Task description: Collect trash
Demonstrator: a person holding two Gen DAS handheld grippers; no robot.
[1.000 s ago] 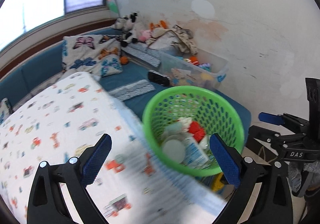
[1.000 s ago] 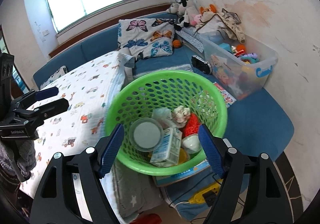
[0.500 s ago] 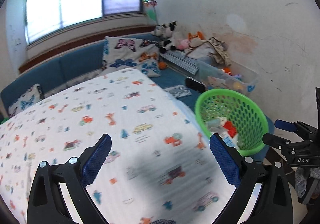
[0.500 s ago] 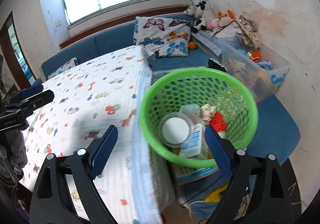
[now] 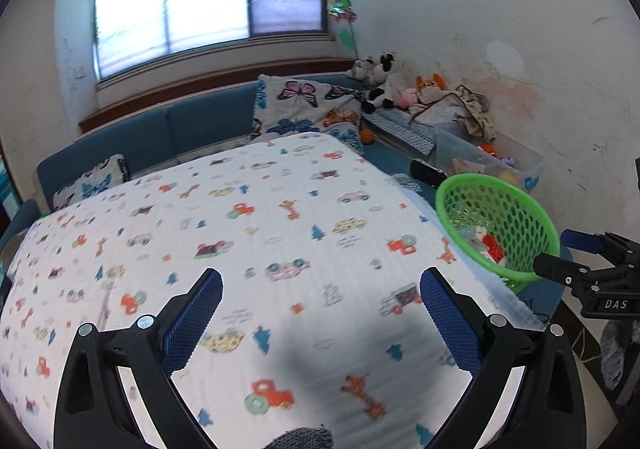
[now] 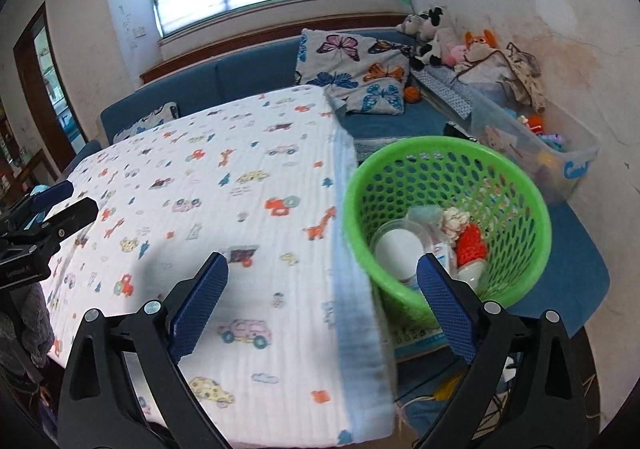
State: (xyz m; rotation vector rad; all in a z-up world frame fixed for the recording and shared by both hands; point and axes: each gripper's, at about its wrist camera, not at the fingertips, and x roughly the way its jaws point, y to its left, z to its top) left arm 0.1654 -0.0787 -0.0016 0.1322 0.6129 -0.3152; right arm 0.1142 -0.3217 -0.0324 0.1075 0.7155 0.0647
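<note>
The left gripper (image 5: 320, 301) stands with its jaws spread wide and nothing between them; its blue pads (image 5: 448, 325) hang above the patterned cloth (image 5: 280, 209) covering the table and touch nothing. The right gripper (image 6: 322, 293) is likewise empty, its jaws having just been opening and now standing wide apart, with one pad over the cloth and the other in front of the basket rim, no contact visible. The green basket (image 6: 516, 289) sits just beside the table edge on the blue bench (image 6: 576, 281). The collected trash lies inside it: a round white lid (image 6: 398, 243), a small carton (image 6: 442, 253), a red item (image 6: 472, 245) and crumpled paper (image 6: 454, 219).
</note>
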